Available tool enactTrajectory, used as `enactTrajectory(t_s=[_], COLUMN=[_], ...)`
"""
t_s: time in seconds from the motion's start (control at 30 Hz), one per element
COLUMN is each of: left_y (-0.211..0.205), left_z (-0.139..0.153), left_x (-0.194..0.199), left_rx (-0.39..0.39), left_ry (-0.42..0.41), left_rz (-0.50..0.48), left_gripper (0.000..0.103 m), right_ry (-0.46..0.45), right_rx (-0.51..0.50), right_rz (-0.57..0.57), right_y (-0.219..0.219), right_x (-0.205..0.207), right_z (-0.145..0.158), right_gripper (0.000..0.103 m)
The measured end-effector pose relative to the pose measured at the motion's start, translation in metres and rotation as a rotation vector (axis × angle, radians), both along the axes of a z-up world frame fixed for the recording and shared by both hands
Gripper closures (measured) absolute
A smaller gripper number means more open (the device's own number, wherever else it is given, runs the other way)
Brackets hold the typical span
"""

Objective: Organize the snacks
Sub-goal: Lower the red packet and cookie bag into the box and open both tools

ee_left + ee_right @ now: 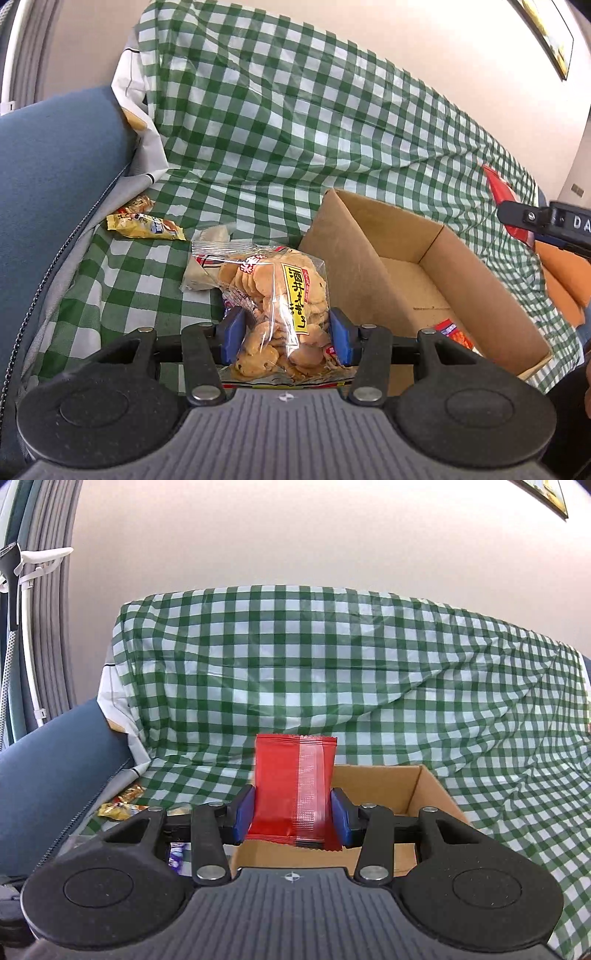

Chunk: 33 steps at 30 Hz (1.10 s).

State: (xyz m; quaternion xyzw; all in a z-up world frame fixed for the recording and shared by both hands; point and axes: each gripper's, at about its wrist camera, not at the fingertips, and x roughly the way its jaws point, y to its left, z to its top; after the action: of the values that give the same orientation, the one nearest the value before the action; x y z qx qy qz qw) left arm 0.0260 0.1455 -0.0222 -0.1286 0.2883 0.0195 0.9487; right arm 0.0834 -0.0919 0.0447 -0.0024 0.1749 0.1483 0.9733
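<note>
On the green-and-white checked cloth (122, 280) at the far left, beside a blue cushion (55, 158), lies a small yellow snack packet (146, 226), well apart from both grippers. Just right of it, the left gripper (287, 338) grips a clear bag of round crackers (273, 306): the bag stands between the two blue fingers (232, 338), which press its sides near its lower half, while its sealed top rises beyond the tips. A pale wrapped item (201, 271) rests on the cloth just behind the bag. Right of the bag sits an open cardboard box (369, 258), with an orange-and-red packet (452, 332) on its floor near the close wall. Farther right, the right gripper (294, 814) holds a red foil packet (284, 786) upright, its blue fingers (341, 818) clamped on the packet's two long edges, the crimped top edge well past the tips and the lower edge just short of them. From the right wrist view the red packet hangs in front of the box's opening, above its near wall, not touching the cardboard.
</note>
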Motion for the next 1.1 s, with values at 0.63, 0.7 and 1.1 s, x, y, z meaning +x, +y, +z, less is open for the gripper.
enactTrajectory(t_s=[0.63, 0.7, 1.1], left_y=[-0.022, -0.025, -0.045], left_z=[-0.024, -0.024, 0.014], left_x=[0.009, 0.008, -0.004], left_rx=[0.156, 0.173, 0.226], left_ry=[0.059, 0.048, -0.026], left_rz=[0.018, 0.010, -0.052], left_gripper=[0.049, 0.049, 0.049], right_ry=[0.029, 0.033, 0.068], right_rx=[0.130, 0.139, 0.186], right_rz=[-0.074, -0.080, -0.151], right_y=[-0.076, -0.081, -0.098], right_x=[-0.007, -0.006, 0.003], right_z=[-0.072, -0.073, -0.078], right_gripper=[0.057, 0.057, 0.057])
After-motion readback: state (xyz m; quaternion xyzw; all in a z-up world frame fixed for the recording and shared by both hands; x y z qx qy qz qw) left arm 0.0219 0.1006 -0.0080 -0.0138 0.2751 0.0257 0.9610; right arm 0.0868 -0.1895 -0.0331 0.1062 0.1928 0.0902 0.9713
